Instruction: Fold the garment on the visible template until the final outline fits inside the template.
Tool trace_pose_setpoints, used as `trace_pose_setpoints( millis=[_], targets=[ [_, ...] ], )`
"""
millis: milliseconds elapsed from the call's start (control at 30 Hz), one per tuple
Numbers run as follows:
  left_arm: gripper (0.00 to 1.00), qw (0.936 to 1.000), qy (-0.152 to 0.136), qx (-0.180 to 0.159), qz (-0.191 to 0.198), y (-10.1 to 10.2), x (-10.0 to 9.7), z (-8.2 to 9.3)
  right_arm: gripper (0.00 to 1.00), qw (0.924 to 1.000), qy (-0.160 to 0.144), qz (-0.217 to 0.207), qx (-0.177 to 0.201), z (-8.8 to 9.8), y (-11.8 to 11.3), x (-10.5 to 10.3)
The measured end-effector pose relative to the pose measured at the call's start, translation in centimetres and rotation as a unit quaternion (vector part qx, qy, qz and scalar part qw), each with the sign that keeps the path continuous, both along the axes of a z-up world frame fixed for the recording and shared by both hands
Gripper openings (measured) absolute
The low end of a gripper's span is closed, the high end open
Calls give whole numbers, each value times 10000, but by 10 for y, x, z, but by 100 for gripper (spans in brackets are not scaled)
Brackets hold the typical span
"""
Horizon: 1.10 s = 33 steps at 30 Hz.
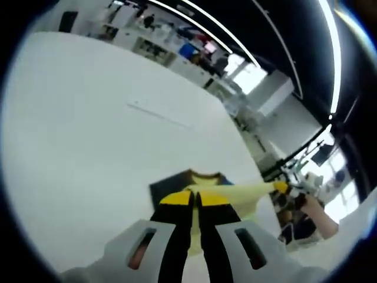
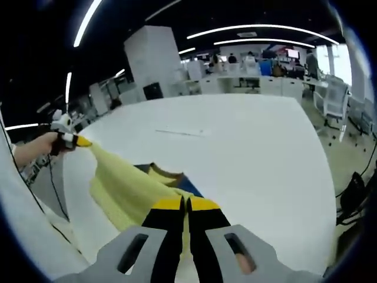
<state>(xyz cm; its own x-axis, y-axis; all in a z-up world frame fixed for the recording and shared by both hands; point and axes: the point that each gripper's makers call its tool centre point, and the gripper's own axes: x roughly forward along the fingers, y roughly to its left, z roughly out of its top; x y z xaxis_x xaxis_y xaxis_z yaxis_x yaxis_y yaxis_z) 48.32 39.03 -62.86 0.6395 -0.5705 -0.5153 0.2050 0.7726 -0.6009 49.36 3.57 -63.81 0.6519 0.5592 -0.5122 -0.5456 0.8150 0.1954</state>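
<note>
Big white table [image 1: 106,147] takes up most of the left gripper view, running from the upper left down to the middle, with a faint thin strip [image 1: 159,115] lying on it above centre. The same table [image 2: 253,153] spreads across the middle of the right gripper view, very bare and bright.

The pale yellow garment [image 2: 126,188] is lifted off it and stretched between both claws, hanging over a dark blue template [image 2: 188,186] that peeks out underneath, just below frame centre. In the left gripper view the garment [image 1: 235,194] runs from bottom centre out to the right.

Left gripper [image 1: 195,200] has its jaws pinched together on the yellow cloth at the bottom of the frame. Right gripper [image 2: 187,206] is the same, jaws closed on the fabric.

Room-wise it's an open office: long curved ceiling light strips [image 2: 265,29] on a dark ceiling, a white pillar [image 2: 150,59] upper left, desks and chairs [image 2: 336,97] along the far right.
</note>
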Motion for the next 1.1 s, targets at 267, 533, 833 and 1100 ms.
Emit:
trace_pose_setpoints(
  millis=[267, 533, 833, 1100],
  targets=[
    [0, 9999, 164, 41, -18, -5, 9, -12, 3, 9999, 147, -41, -32, -16, -3, 13],
    [0, 9994, 340, 102, 9, -3, 21, -31, 3, 9993, 364, -95, -78, -40, -3, 26],
    [0, 9984, 534, 160, 49, 4, 34, -56, 3, 9983, 540, -231, 41, -58, -1, 36],
    [0, 9976, 650, 242, 63, 5, 44, -72, 3, 9973, 671, -281, 49, -71, -1, 46]
  ],
)
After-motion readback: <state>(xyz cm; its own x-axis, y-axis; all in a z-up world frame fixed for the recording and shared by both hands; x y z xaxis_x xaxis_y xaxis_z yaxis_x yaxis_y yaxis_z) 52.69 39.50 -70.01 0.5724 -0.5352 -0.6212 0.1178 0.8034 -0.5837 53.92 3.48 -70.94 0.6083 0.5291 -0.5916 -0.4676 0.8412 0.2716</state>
